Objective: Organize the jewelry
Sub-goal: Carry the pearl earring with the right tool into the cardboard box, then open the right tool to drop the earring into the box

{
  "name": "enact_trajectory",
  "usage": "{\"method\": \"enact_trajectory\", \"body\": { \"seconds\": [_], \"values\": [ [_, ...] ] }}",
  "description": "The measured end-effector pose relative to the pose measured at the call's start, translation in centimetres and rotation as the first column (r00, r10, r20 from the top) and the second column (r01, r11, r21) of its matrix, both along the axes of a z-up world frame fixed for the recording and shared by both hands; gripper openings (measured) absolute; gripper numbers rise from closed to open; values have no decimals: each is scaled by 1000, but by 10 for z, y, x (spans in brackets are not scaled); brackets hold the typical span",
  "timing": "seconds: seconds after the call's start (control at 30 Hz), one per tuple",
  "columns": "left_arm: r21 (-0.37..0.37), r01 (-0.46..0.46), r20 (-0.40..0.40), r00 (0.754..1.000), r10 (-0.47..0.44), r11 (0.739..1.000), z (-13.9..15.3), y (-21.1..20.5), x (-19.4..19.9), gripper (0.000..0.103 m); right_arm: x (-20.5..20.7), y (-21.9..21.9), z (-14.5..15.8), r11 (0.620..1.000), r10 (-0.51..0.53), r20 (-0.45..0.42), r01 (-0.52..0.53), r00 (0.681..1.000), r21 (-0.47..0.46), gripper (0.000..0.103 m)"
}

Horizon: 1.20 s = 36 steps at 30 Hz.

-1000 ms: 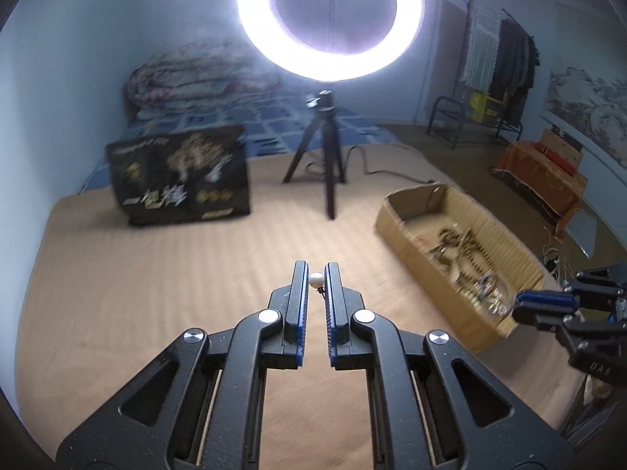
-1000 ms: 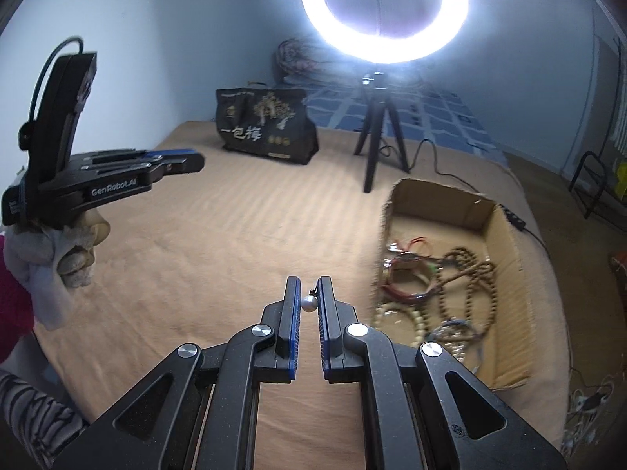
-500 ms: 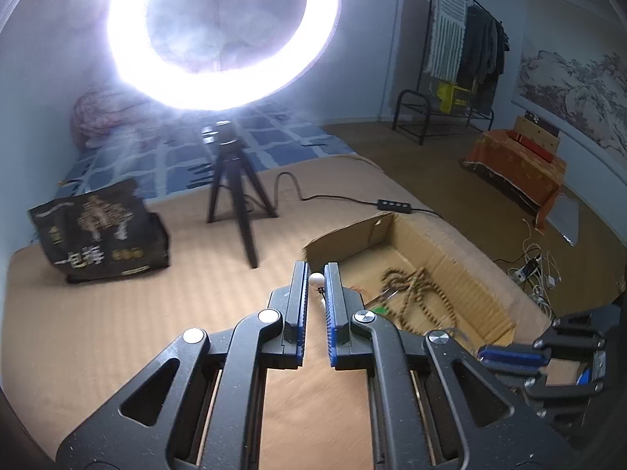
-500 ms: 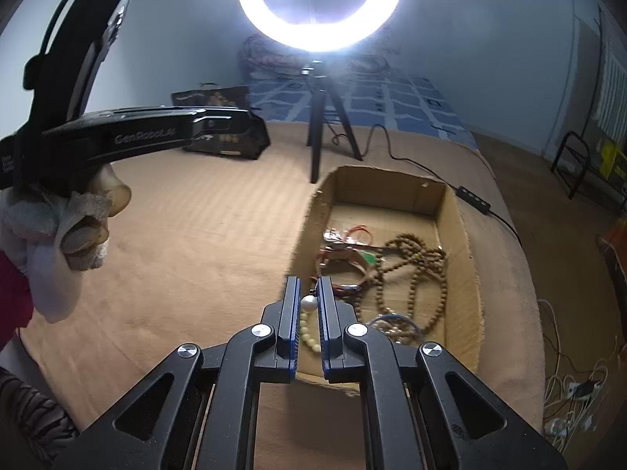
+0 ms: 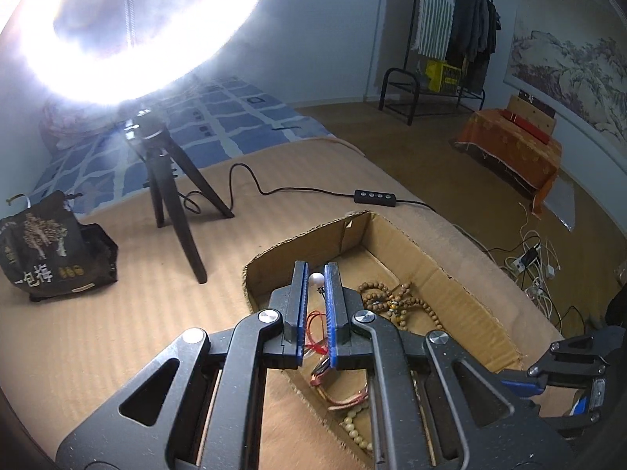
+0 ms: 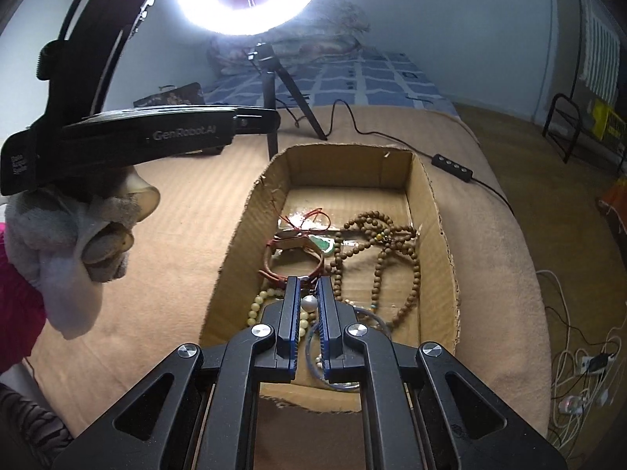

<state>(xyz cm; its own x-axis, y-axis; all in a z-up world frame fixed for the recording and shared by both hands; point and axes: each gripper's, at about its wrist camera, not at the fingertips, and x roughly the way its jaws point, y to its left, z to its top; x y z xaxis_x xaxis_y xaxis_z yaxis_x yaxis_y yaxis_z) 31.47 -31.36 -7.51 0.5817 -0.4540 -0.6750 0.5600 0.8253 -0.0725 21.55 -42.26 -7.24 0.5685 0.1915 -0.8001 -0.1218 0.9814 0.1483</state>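
My left gripper (image 5: pixel 316 279) is shut on a small white pearl earring (image 5: pixel 316 280) and holds it above the near end of an open cardboard box (image 5: pixel 462 297). My right gripper (image 6: pixel 308 302) is shut on a second white pearl earring (image 6: pixel 308 303), also above that box (image 6: pixel 443 235). Inside lie brown wooden bead strands (image 6: pixel 376 246), a red cord bracelet (image 6: pixel 290 270), a pale bead bracelet (image 6: pixel 256 305) and a green pendant (image 6: pixel 323 243). The left gripper also shows in the right wrist view (image 6: pixel 258 121), up at the left.
The box sits on a tan blanket (image 5: pixel 98 313). A ring light on a black tripod (image 5: pixel 172 196) stands behind it, with its cable and inline switch (image 5: pixel 374 196) running past the box. A dark printed bag (image 5: pixel 47 258) lies at the far left.
Both grippers have moved from over the bare blanket to above the box, each still gripping its pearl earring. The ring light and tripod now look much closer.
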Motion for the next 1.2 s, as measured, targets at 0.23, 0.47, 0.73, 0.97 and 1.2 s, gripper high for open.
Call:
{"method": "enact_trajectory", "body": {
  "seconds": [0.23, 0.47, 0.73, 0.97, 1.2],
  "values": [
    [-4, -6, -19, 1000, 6, 1000, -10, -8, 9, 6, 5, -1, -12, 1000, 9, -22, -9, 1000, 8, 7],
    [3, -11, -12, 1000, 11, 1000, -11, -10, 9, 7, 8, 0, -16, 1000, 15, -27, -15, 1000, 9, 12],
    [-13, -46, 22, 999, 47, 999, -2, -4, 7, 53, 4, 2, -12, 1000, 3, 9, -3, 1000, -11, 63],
    [-3, -51, 40, 998, 51, 999, 8, 1, 1, 53, 4, 2, -11, 999, -23, 4, 24, 1000, -29, 64],
    [-2, -56, 58, 997, 56, 998, 25, 10, -14, 53, -4, 8, 5, 999, -32, 30, 33, 999, -41, 64]
  ]
}}
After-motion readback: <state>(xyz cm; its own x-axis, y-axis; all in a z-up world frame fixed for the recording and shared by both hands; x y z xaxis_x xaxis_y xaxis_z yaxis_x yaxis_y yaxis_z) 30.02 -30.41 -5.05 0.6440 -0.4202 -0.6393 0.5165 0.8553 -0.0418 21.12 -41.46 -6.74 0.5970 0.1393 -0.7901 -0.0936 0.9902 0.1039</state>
